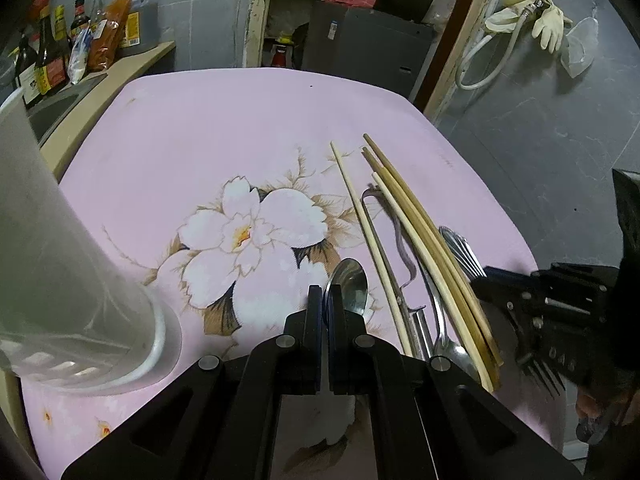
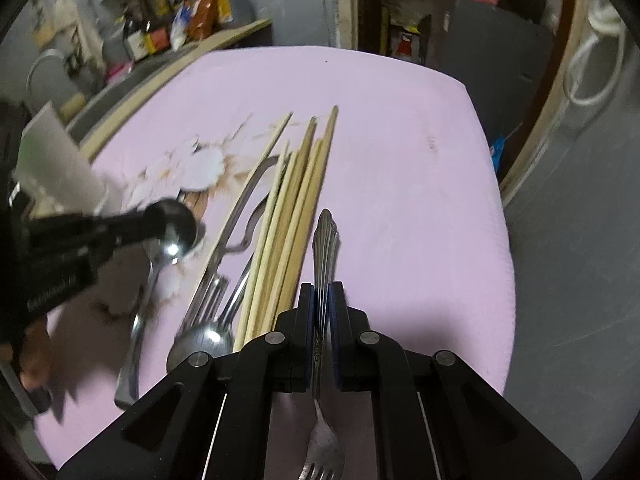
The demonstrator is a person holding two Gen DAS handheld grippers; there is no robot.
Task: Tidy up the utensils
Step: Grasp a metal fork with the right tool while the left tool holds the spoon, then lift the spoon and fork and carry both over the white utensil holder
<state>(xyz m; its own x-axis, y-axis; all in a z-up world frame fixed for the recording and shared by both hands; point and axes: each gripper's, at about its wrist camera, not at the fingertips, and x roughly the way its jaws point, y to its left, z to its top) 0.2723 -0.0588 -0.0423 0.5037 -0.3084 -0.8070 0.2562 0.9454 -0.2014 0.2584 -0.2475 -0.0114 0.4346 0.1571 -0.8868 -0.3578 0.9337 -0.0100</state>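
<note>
1. The left claw (image 1: pixel 328 304) was clamped on a spoon (image 1: pixel 352 284), bowl forward, above the pink bench (image 1: pixel 240 128).
2. The right claw (image 2: pixel 320 304) pinched a fork (image 2: pixel 324 248) by its handle, tines toward the camera.
3. Chopsticks (image 1: pixel 408 240) and more cutlery lay between them; a white holder (image 1: pixel 60 260) stood left.

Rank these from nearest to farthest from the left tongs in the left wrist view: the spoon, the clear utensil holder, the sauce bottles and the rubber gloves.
1. spoon: pinched in the left tongs, bowl poking out on their right.
2. clear utensil holder: close by at left, on the pink table.
3. and 4. sauce bottles on the far-left counter and rubber gloves hanging far right: both well beyond the table, too close to call.
</note>
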